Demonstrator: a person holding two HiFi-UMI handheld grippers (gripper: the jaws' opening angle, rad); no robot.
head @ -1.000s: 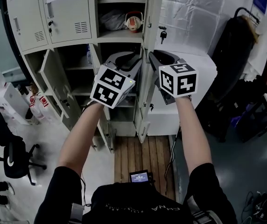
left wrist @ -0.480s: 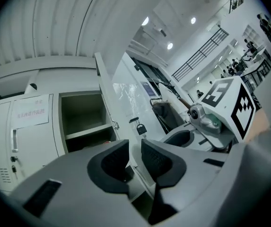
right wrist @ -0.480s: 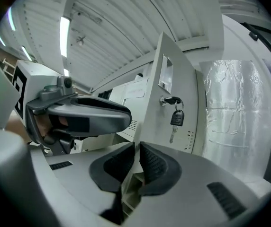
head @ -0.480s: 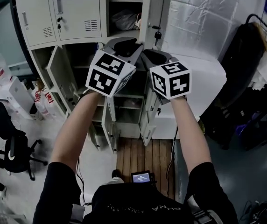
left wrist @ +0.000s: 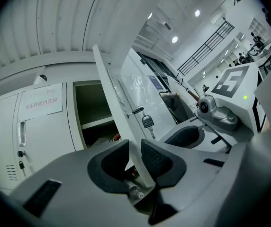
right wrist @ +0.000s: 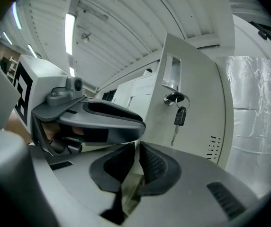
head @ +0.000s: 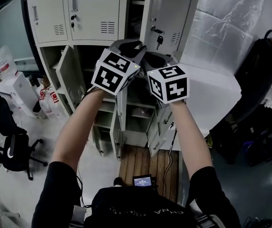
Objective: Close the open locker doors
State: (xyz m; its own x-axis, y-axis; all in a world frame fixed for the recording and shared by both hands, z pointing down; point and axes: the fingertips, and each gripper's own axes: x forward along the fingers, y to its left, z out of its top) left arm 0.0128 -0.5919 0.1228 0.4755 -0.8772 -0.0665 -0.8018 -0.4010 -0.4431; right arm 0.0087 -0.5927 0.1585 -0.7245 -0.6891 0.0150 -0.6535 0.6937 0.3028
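1. The locker door (head: 174, 13) is seen as smooth, pale painted metal with a dull sheen.
2. The key (right wrist: 179, 117) is bright metal under a dark plastic head.
3. The left gripper (left wrist: 135, 148) is cased in matt grey plastic; its pads (left wrist: 158, 157) are finely dimpled.
4. The floor platform (head: 148, 161) is built of wooden slats.
5. The notice (left wrist: 44, 101) is paper.
6. The wall sheet (head: 226, 18) is crinkled, silvery foil.

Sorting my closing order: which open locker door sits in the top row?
The door with the dangling key, right of two closed doors; other open doors hang lower.
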